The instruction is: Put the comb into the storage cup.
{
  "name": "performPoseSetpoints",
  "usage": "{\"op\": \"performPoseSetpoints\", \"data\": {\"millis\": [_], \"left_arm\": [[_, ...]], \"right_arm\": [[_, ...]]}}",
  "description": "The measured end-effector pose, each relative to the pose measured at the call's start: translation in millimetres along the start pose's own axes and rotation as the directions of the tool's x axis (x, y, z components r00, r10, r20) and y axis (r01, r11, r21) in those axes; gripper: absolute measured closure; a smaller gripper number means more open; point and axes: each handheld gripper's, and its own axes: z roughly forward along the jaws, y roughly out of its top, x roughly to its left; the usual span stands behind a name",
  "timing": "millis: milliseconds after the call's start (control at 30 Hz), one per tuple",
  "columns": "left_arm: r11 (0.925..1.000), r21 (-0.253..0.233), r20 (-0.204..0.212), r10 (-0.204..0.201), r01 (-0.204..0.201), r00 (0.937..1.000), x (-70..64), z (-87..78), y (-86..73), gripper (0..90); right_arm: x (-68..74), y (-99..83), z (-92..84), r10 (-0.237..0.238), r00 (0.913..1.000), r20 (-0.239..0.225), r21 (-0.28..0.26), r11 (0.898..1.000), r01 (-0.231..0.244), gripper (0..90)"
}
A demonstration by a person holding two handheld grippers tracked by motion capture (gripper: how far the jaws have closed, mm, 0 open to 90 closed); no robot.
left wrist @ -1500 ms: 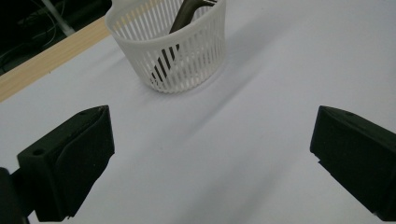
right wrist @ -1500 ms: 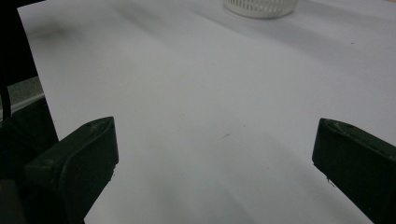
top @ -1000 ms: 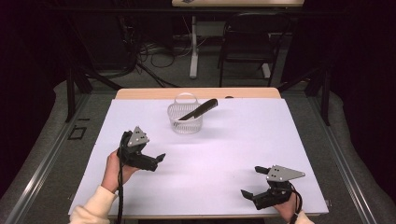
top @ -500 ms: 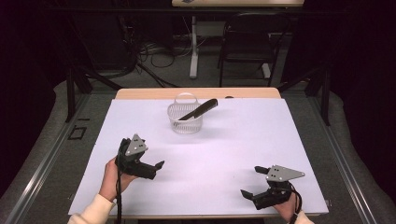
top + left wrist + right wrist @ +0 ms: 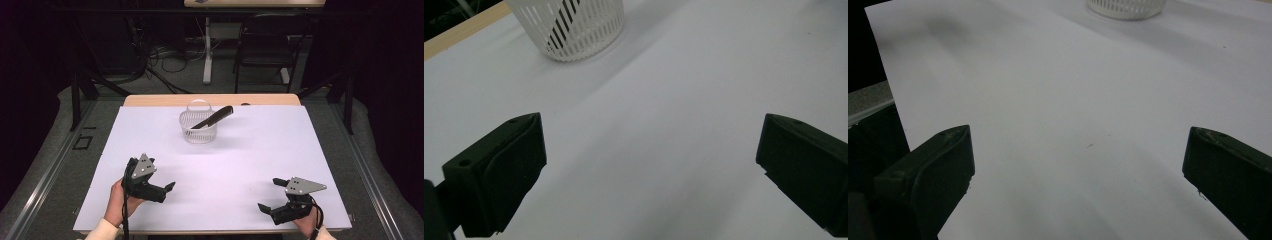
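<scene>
Both tools sit low over the near part of the white counter (image 5: 260, 150) with nothing between their jaws — the left tool (image 5: 159, 189) has its jaws spread wide, and the right tool (image 5: 270, 196) is spread just as wide. Well ahead of the left tool, toward the far edge, stands a white slotted basket (image 5: 198, 127) — a black comb (image 5: 214, 117) leans in it, its end sticking out over the rim on the right tool's side.
</scene>
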Motion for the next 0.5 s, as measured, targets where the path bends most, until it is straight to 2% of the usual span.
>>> {"op": "performPoseSetpoints", "data": {"millis": [500], "left_arm": [[0.9999, -0.001, 0.002, -0.015, 0.015, 0.9999, -9.9, -3.7, -18.0, 0.0]], "right_arm": [[0.0, -0.2, 0.0, 0.002, 1.0000, 0.002, -0.001, 1.000, -0.002, 0.0]]}}
